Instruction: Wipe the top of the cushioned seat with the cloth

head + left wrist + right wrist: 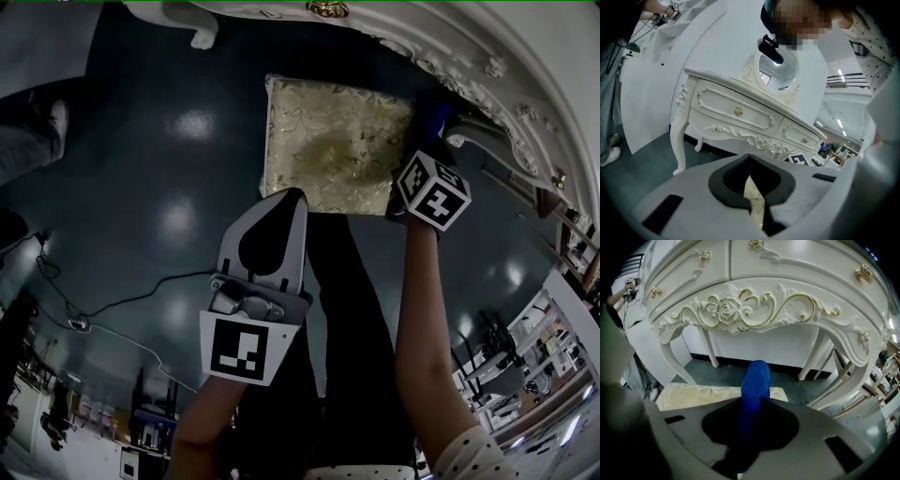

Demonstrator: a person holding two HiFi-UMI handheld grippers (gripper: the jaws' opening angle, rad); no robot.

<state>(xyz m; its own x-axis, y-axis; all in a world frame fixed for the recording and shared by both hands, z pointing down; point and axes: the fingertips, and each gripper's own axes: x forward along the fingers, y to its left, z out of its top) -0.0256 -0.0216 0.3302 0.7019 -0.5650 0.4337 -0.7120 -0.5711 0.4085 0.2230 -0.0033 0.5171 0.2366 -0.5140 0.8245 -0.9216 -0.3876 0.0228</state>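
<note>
The cushioned seat [337,141], covered in a pale gold leaf-patterned fabric, stands on the dark floor [169,169] just in front of a white carved dressing table [450,47] with gold knobs.

The right gripper [752,401] is at the seat's right edge. Its jaws are clamped on a bright blue cloth [754,380], which runs up between them and bunches out past the tips. In the head view the cloth [433,114] shows just beyond that gripper's marker cube [433,190], over the seat's right side and near the table's front. None of the views shows whether the cloth touches the fabric.

The left gripper [292,195] is at the seat's near edge, its tip just reaching that edge. Its jaws are drawn together with nothing between them. In its own view only a thin slit is left, and a strip of the gold seat [754,197] shows through it. Beyond the seat in that view rises the dressing table's oval mirror [778,70].

To the left of the seat, well apart from it, a dark cable [131,300] trails across the floor.
</note>
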